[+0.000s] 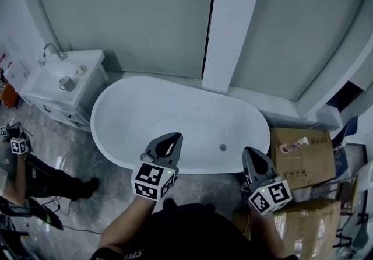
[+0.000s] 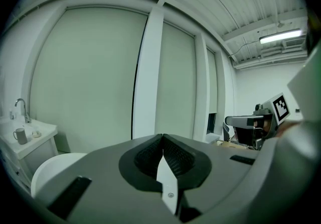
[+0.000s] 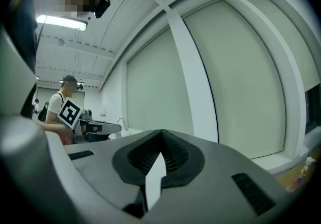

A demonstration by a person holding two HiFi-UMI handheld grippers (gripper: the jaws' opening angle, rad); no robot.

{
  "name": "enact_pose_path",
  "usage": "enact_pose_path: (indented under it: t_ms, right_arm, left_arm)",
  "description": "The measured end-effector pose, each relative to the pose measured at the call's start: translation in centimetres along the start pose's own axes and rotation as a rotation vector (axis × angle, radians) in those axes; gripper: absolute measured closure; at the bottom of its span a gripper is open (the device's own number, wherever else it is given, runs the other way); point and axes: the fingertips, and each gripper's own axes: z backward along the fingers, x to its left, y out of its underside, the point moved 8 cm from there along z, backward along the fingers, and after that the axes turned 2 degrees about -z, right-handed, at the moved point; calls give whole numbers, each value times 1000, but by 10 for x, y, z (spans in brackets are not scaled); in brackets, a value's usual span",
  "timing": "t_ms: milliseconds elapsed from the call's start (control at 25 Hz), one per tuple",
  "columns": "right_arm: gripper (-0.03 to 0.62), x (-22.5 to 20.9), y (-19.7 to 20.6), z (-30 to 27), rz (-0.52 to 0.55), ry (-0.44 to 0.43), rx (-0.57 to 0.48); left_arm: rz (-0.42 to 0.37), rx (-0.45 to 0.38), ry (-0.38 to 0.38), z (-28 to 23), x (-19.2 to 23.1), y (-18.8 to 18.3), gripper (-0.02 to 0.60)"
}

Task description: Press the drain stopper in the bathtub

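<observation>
Head view looks steeply down on a white oval bathtub [image 1: 134, 107] standing on a grey floor, before a wall with a white pillar [image 1: 233, 20]. The drain stopper [image 1: 222, 147] is a small round metal disc on the tub's floor, toward its right end and close to the near wall. The left gripper [image 1: 172, 138] is held over the near rim, left of the stopper and well apart from it. The right gripper [image 1: 250, 154] is at the near right edge of the tub, nearer to the stopper but not touching it. The stopper lies between the two, a little farther away than their tips.

In the left gripper view the left gripper's [image 2: 162, 140] fingers are pressed together at the tips with nothing between them; the camera faces the far wall, with a curve of the tub's rim [image 2: 50, 170] at lower left. In the right gripper view the right gripper's [image 3: 160, 137] fingers are likewise pressed together and empty, and the stopper does not show.

A washstand [image 1: 44, 87] with a tap [image 1: 52, 49] and a cup [image 1: 68, 83] stands to the far left of the tub. Cardboard boxes [image 1: 309, 162] sit to its right.
</observation>
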Motion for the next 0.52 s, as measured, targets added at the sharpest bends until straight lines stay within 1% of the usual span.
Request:
enact_pose_path:
  t_ms: [240,520]
  right_arm:
    - [583,-9,4,-3,-24,-49,3]
    - [583,-19,10,0,-41,-67,2]
  left_arm:
    - [13,25,-23,-4,-13,4,568]
    - [-15,25,-43,-7,-23,1,568]
